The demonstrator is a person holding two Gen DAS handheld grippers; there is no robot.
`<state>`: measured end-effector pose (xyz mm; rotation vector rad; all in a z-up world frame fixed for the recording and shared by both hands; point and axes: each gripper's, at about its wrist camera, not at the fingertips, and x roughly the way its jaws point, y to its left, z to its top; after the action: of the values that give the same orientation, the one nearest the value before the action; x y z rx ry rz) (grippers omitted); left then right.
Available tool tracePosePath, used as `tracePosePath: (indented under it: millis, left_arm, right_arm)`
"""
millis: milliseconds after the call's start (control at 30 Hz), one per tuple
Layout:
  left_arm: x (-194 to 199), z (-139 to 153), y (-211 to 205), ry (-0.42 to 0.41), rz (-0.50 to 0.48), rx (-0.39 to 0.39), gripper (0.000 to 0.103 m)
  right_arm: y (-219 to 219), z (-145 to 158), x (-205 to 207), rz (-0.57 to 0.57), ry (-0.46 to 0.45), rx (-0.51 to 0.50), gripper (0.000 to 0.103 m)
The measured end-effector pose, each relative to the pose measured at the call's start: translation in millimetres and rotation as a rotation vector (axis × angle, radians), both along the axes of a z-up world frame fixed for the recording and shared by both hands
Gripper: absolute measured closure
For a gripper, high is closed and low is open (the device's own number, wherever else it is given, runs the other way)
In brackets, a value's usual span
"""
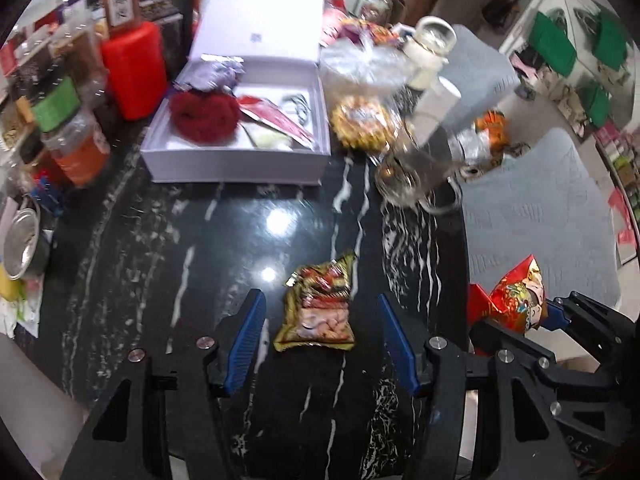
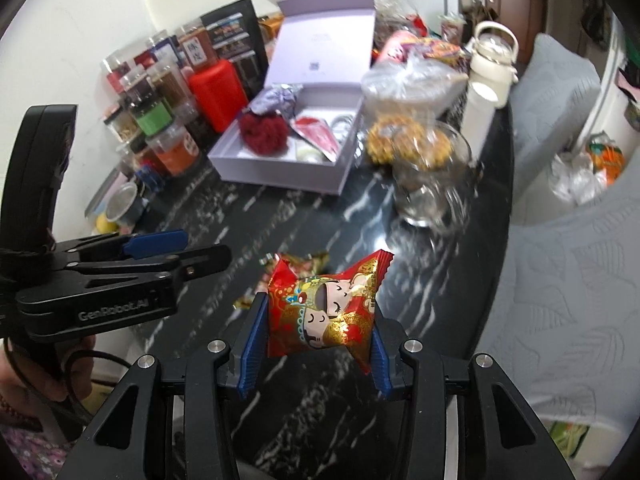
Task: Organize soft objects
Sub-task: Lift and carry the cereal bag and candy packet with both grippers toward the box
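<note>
Inspector A: Black marbled table (image 1: 160, 240). At its far side, an open white box (image 1: 236, 160) holding a red pompom (image 1: 204, 116) and small packets.

Inspector B: Left claw (image 1: 322, 340)?

Inspector A: Jaws apart, straddling a gold snack packet (image 1: 316, 308) lying flat on the table; pads clear of it.

Inspector B: Right claw (image 2: 316, 344)?

Inspector A: Clamped on a red packet (image 2: 326, 308), held above the table's near edge, just beside the left claw.

Both claws, left (image 1: 322, 340) and right (image 2: 316, 346), are black with ribbed blue pads (image 2: 251, 350), silver screws (image 2: 218, 346), and white lettering on the left's side.
</note>
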<state>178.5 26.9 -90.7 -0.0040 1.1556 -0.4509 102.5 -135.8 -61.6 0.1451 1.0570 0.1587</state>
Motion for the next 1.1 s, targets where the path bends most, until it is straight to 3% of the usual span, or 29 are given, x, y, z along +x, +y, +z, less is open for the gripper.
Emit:
tracePosePath:
  millis: [567,767,1100]
  left_arm:
    - [12.0,-85.9,-41.1,0.116,-0.055,0.084,0.045]
    - [18.9,-105.2,-45.0,0.112,-0.046,0.162,0.045]
    - [18.1,-112.0,-45.0,0.049,-0.069,0.162,0.047]
  right_arm:
    - [-23.9,-46.8,-22.9,-0.085,0.085,0.011,0.059]
    - [-29.5,-53.7,-22.0,-0.096,0.093,0.021,0.059]
    - [-32.4,-51.3,-12.2,-0.093,0.076,0.015,0.059]
